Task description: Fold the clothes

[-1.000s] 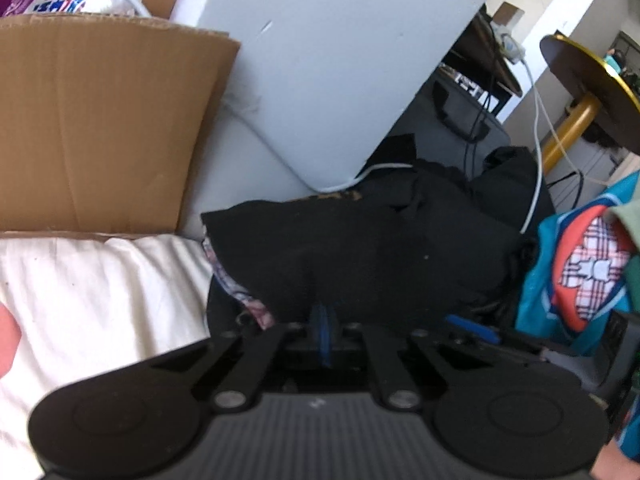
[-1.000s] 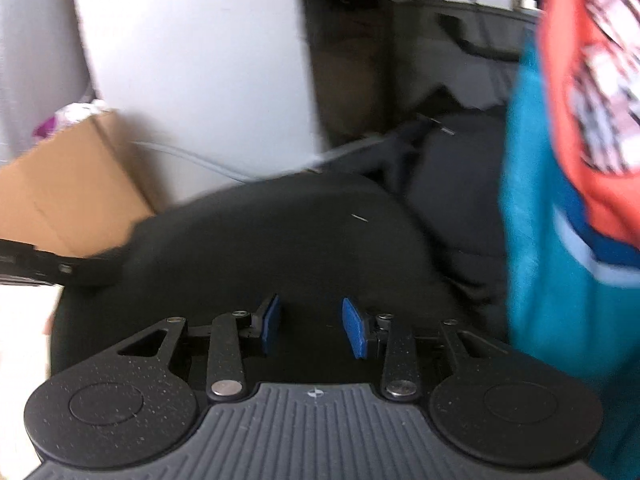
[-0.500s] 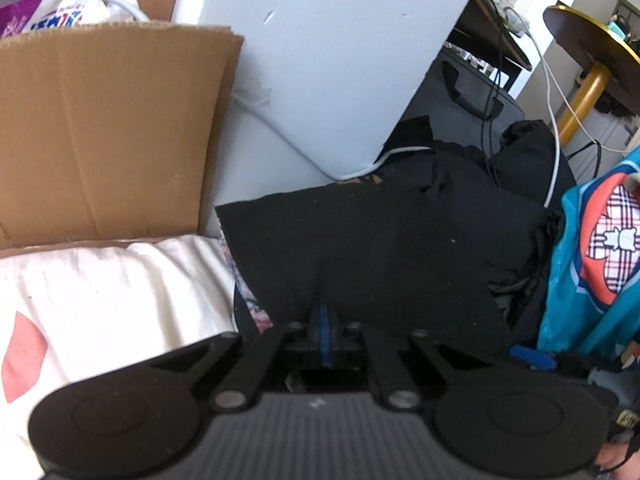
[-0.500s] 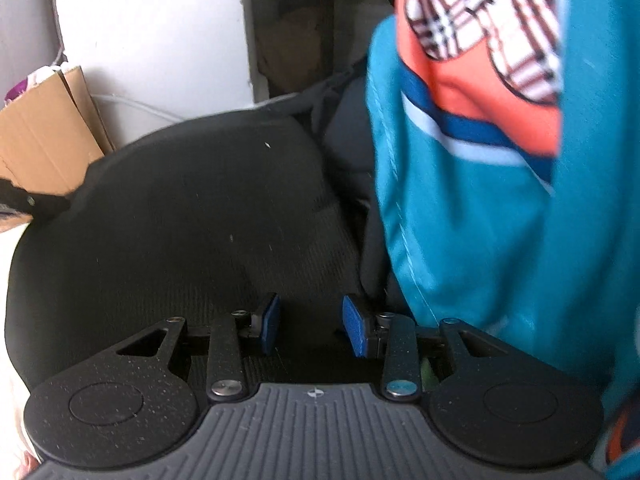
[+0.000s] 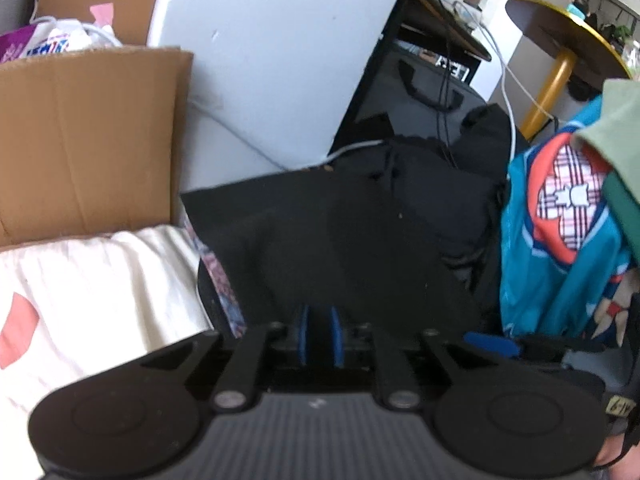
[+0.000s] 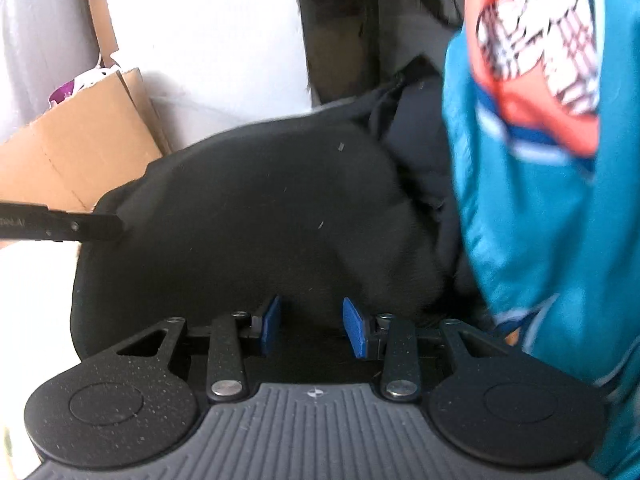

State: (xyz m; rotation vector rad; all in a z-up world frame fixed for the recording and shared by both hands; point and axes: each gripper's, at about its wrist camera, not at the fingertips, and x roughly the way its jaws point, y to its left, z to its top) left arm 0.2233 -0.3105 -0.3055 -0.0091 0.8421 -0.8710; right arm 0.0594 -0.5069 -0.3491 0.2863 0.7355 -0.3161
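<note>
Black fabric is filling the middle of the left wrist view: a dark garment is being laid flat as a folded slab on a cream sheet, between a cardboard box and a teal patterned garment that is hanging at the right. The left gripper is being held low at the garment's near edge, and its jaws have just been opening; a narrow gap is showing between the blue pads, with no cloth visibly pinched, so a release of the fold is being judged likely. A white cable is lying behind the pile

From the right wrist view, the same dark garment is being seen as a smooth mound just ahead of the right gripper, whose pads are being held parted over it with nothing gripped. The left gripper's tip is being kept against the garment's left edge, probably to steady the fold. The teal patterned garment is crowding the right side
</note>
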